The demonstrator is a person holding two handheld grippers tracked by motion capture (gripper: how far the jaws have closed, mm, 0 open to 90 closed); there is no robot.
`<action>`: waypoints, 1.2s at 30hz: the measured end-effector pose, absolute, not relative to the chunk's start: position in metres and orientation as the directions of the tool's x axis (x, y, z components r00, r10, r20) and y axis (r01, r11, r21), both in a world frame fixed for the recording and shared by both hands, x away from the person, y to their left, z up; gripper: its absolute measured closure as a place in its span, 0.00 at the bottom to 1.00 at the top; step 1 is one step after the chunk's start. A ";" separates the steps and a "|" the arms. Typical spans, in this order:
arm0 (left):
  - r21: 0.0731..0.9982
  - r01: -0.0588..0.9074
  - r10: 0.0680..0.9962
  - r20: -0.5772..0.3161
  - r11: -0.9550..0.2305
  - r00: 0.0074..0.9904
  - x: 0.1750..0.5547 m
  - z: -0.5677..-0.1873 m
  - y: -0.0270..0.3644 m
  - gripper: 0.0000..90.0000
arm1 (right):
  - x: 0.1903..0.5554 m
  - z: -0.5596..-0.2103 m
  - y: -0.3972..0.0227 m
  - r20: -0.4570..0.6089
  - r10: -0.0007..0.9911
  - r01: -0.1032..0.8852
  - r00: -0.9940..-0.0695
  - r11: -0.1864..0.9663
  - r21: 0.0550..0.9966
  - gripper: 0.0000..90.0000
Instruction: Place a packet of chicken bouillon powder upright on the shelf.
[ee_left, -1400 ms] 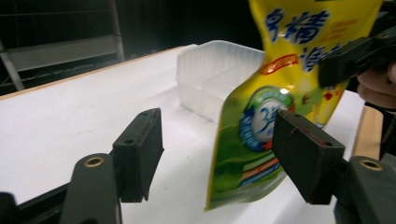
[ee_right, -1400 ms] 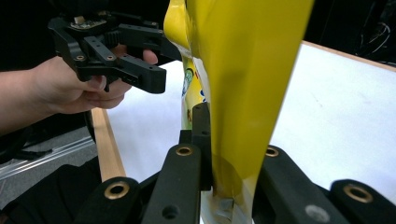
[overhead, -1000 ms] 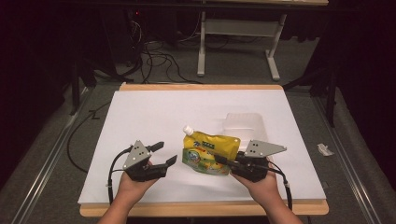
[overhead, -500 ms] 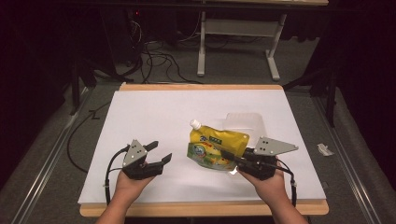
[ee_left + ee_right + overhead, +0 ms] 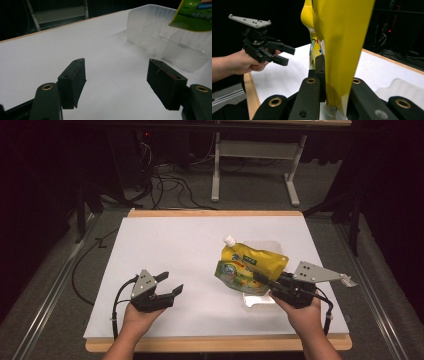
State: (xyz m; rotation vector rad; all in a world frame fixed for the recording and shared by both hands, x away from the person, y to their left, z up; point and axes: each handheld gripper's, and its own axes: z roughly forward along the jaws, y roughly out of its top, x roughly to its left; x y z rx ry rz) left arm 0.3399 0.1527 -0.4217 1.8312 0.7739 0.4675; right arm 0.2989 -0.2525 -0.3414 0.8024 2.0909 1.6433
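The table [image 5: 165,245] carries a white sheet edged with bare wood, set on grey floor among loose cables [image 5: 165,180] and a white frame [image 5: 250,155], the room beyond dark. The right gripper [image 5: 261,280] is clamped on a yellow pouch [image 5: 252,265], held above a clear tray [image 5: 160,37]. The left gripper [image 5: 170,285] is spread apart and empty above the sheet, well apart from the pouch.
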 end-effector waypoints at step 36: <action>0.925 0.300 0.697 -0.057 -0.233 0.715 0.341 -0.422 0.156 0.35 | 0.298 -0.345 -0.318 0.096 0.751 0.256 -0.653 0.100 0.962 0.97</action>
